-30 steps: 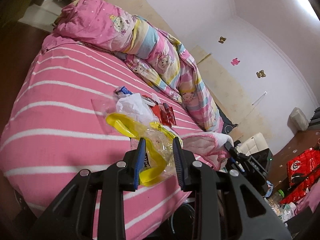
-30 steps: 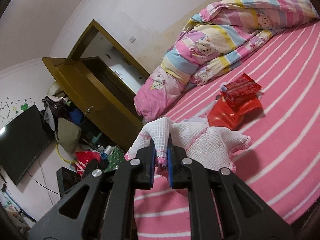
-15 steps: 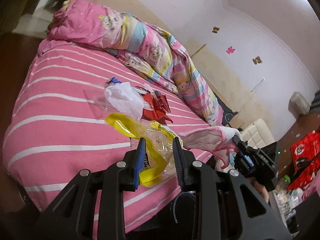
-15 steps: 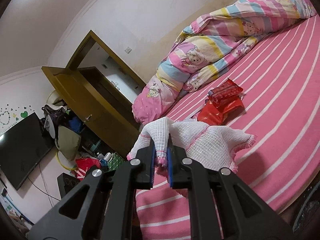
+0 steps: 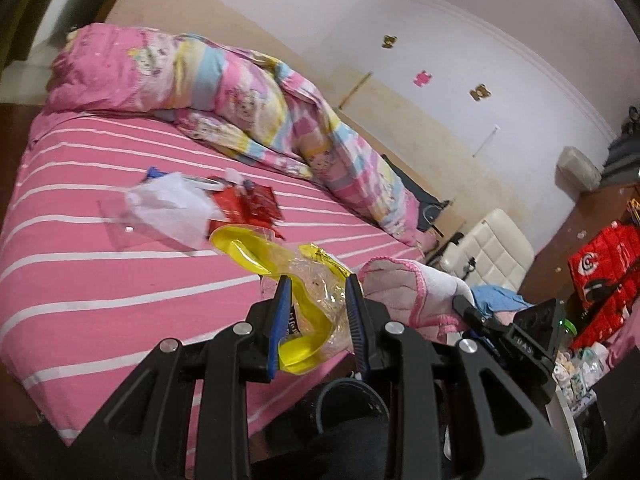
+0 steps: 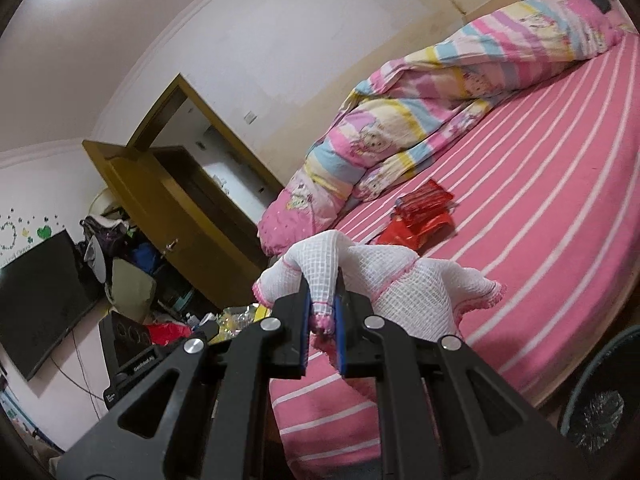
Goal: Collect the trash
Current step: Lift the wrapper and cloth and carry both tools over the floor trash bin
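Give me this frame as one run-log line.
left gripper: shut on yellow plastic bag | right gripper: shut on white mesh cloth | on bed: red wrappers, white tissue

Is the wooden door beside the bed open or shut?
Open. The wooden door is swung away from its frame, and the room behind it shows through the doorway.

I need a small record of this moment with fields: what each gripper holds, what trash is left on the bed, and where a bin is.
left gripper: shut on yellow and clear plastic wrapper
right gripper: shut on white cloth with pink edge
trash left on bed: red wrappers, white paper, clear plastic sheet
bedding: folded quilt along the far side
bin: dark round bin on the floor beside the bed
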{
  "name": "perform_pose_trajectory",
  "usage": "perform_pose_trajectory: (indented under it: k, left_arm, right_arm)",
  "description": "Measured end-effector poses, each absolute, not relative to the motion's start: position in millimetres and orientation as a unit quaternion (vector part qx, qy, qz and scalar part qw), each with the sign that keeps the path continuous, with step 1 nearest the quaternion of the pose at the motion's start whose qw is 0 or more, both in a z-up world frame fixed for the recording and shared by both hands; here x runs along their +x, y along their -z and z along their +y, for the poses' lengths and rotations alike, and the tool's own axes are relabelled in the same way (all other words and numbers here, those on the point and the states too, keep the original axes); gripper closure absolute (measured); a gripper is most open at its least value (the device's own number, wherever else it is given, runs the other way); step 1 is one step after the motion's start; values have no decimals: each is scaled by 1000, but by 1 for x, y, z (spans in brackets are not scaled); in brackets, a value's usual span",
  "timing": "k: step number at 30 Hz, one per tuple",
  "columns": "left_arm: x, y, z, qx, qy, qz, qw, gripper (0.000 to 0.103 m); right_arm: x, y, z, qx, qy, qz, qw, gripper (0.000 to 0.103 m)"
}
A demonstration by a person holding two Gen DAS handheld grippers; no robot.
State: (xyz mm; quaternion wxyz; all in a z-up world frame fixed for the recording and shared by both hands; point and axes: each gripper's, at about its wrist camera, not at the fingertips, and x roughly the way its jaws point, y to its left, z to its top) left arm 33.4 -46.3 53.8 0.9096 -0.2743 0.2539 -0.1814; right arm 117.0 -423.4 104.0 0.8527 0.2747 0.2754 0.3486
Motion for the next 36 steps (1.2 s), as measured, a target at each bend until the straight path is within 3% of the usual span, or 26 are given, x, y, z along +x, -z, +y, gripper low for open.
perform_pose_trajectory:
  k: [21,29,36]
  left_arm:
    - [48,-46,-211,-196,278,323,883,76]
    - [58,15,-287,-206,298,408,838,76]
    - [79,82,-333,-175,298,495,797,76]
  right_arm:
    - [47,-80,-569,319,-239,254,882,93]
    - [33,-49,-607,327,-172,284,885,93]
    - [29,19,-640,349,-89,357,862,92]
